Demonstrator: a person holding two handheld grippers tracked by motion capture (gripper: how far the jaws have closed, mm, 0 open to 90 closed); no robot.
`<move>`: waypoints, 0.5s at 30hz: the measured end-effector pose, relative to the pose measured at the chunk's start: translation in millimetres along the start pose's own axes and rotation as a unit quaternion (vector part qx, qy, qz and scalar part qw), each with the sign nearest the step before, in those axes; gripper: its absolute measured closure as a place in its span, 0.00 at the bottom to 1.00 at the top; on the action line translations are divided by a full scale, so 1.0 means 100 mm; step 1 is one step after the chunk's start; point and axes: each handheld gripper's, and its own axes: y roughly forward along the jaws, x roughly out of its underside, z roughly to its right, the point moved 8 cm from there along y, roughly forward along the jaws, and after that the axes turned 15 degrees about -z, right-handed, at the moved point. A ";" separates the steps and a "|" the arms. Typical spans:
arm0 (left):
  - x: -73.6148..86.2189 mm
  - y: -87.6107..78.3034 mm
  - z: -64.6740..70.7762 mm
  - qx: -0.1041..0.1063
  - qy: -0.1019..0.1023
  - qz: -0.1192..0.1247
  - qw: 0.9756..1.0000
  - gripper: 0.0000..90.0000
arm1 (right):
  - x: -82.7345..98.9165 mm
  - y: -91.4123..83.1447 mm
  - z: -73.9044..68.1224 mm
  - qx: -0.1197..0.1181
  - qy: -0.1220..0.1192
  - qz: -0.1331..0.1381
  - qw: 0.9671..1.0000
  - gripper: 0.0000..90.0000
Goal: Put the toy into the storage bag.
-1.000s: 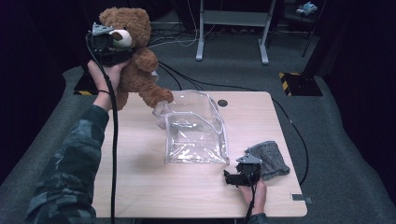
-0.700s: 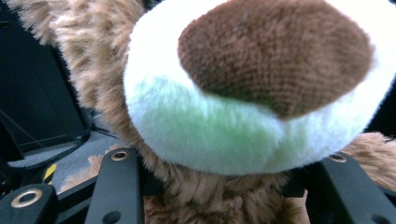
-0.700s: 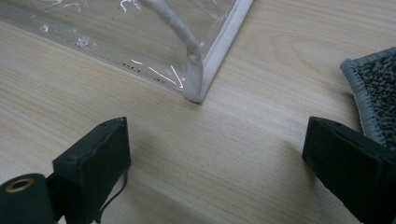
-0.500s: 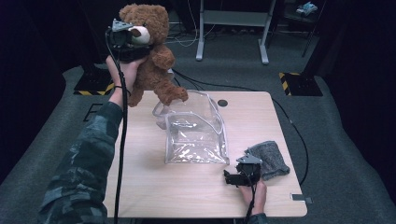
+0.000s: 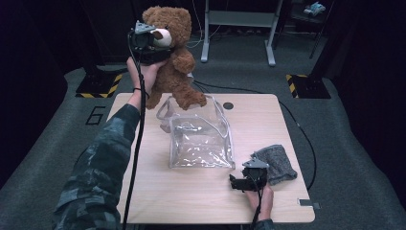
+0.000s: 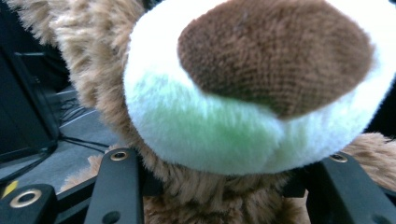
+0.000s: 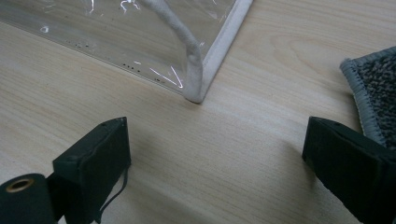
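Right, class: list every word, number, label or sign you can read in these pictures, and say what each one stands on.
"6": a large dark numeral on the grey floor, left of the table.
Yellow-and-black hazard stripes, no words: on the dark floor plates behind the table, at both sides.
Nothing readable on the teddy bear, the clear plastic bag or the grey cloth.

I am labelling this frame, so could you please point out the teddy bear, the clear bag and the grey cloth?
teddy bear (image 5: 176, 72): high view, brown belly.
clear bag (image 5: 201, 146): high view, clear side panel.
grey cloth (image 5: 277, 163): high view, middle.
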 end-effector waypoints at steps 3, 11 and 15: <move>0.00 0.07 0.08 0.009 -0.005 0.002 1.000 0.53 | 0.00 0.00 0.00 0.000 0.000 0.000 1.000 0.08; 0.03 0.26 0.28 0.034 -0.004 0.000 0.999 0.53 | 0.01 -0.01 0.01 0.003 0.004 -0.003 1.000 0.08; 0.07 0.37 0.34 0.044 -0.005 -0.004 0.999 0.53 | 0.01 -0.01 0.00 0.003 0.005 -0.003 1.000 0.08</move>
